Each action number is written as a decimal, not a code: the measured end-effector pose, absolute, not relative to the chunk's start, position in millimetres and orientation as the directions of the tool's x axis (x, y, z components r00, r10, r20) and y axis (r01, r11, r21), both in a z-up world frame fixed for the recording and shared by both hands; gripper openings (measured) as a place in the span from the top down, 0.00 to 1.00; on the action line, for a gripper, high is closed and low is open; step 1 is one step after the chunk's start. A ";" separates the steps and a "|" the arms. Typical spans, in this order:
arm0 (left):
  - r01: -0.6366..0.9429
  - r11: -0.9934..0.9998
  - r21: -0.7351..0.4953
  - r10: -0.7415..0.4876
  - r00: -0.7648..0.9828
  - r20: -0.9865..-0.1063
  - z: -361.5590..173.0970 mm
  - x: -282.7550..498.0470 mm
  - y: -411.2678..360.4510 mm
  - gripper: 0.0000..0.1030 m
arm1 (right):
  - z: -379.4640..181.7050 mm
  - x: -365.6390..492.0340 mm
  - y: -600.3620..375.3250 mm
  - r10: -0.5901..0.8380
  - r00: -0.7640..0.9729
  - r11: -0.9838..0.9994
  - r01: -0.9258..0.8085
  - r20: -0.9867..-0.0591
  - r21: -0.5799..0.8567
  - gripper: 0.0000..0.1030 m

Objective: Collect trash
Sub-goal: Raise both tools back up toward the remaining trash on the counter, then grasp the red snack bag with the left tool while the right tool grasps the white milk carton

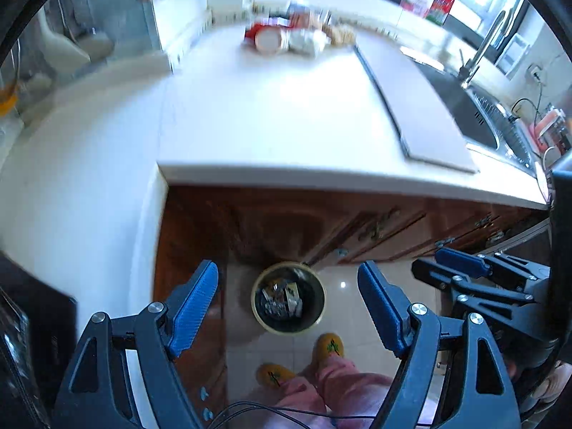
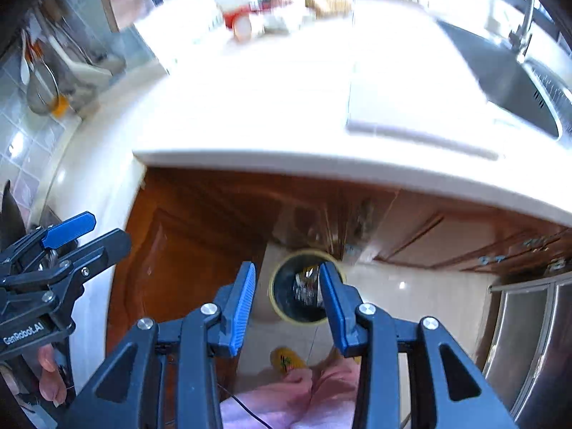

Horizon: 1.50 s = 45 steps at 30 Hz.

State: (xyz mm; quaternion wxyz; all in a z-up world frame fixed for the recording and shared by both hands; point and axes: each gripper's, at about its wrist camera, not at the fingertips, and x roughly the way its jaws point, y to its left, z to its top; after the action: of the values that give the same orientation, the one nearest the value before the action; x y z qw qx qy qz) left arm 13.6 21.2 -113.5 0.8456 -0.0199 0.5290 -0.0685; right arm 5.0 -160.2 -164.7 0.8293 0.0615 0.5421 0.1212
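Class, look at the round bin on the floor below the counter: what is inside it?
The bin holds crumpled wrappers and small packets, seen from above against a dark lining. What lies beneath that top layer is covered, and in the right wrist view a gripper finger hides part of the opening.

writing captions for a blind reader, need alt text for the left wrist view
An open, empty left claw hangs above a round trash bin with scraps inside, on the floor by wooden cabinets. A white counter holds a blurred pile of trash at its far edge.
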 end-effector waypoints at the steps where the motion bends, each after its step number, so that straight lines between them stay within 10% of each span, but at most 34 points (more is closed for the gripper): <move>1: 0.101 0.990 -0.102 -0.137 0.444 -0.886 -105.2 15.1 22.2 0.23 | -154.4 6.4 -159.7 0.265 0.404 0.964 -0.133 -0.875 0.230 0.63; 24: 0.105 0.993 -0.049 -0.101 0.582 -0.807 -19.2 155.9 2.0 0.23 | -32.7 151.0 -202.7 0.378 0.551 0.926 -0.229 -0.744 0.300 0.53; 45: -0.211 0.963 -0.167 -0.081 0.363 -0.928 -94.1 397.0 20.1 0.23 | -61.2 443.1 -165.9 0.462 0.315 0.851 -0.420 -0.829 0.314 0.43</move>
State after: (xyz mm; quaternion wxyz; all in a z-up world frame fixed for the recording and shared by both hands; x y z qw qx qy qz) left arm 397.0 20.1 -94.1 0.8153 -0.1298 0.5629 0.0398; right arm 443.1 -165.9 -61.2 0.8107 0.0201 0.5180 0.2721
